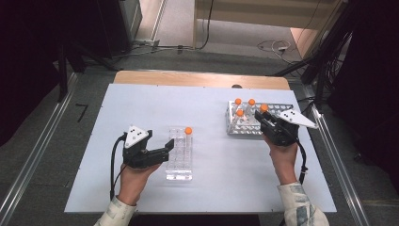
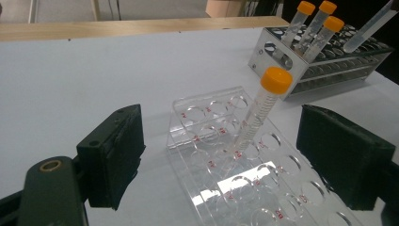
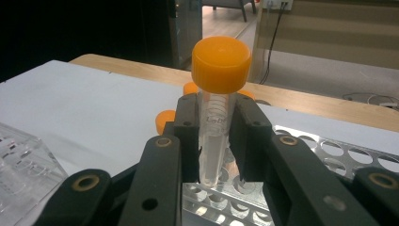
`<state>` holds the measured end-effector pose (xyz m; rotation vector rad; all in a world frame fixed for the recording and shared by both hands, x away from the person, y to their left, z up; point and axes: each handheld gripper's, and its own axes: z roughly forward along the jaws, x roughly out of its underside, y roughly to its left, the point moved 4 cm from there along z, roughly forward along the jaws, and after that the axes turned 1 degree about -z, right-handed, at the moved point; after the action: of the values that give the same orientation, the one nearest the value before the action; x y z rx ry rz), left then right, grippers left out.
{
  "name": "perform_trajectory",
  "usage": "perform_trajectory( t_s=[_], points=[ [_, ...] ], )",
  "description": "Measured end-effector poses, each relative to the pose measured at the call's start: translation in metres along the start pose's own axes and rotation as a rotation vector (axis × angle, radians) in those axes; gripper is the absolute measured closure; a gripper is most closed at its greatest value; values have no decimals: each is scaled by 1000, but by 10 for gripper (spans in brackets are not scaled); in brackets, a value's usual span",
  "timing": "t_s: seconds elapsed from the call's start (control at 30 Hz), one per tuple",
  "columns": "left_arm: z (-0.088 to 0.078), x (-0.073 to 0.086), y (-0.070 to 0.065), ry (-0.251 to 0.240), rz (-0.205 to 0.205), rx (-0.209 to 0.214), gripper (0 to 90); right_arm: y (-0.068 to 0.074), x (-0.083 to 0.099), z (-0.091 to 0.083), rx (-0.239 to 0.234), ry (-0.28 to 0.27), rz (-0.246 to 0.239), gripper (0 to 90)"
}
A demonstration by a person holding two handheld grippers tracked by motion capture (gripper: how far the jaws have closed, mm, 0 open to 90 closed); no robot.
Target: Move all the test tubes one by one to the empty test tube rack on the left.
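Observation:
A clear plastic rack (image 1: pixel 179 162) lies left of centre with one orange-capped tube (image 1: pixel 187 133) leaning in a far hole. My left gripper (image 1: pixel 168 149) is open, its jaws either side of the rack's near end (image 2: pixel 291 188), touching nothing. In its view the tube (image 2: pixel 256 113) tilts right. At the right stands a metal rack (image 1: pixel 244 128) holding three orange-capped tubes (image 2: pixel 320 23). My right gripper (image 3: pixel 214 122) is shut on a fourth tube (image 3: pixel 219 70) just below its cap, and holds it tilted over the metal rack (image 3: pixel 329 150). Its clear body (image 2: pixel 371 26) slants above the holes.
The white table top (image 1: pixel 141 103) has open room at the left and middle. A wooden strip (image 1: pixel 197 79) runs along the far edge. Cables lie on the floor (image 1: pixel 277 47) beyond. A corner of the clear rack (image 3: pixel 19 160) lies left of my right gripper.

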<state>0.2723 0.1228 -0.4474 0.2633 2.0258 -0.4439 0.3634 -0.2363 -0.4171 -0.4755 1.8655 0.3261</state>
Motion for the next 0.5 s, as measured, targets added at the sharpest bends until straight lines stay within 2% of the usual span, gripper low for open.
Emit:
perform_trajectory(
  t_s=[0.5],
  points=[
    [-1, 0, -3, -3, 6, 4, 151, 11, 5, -13, -40, 21, -10, 718]
  ],
)
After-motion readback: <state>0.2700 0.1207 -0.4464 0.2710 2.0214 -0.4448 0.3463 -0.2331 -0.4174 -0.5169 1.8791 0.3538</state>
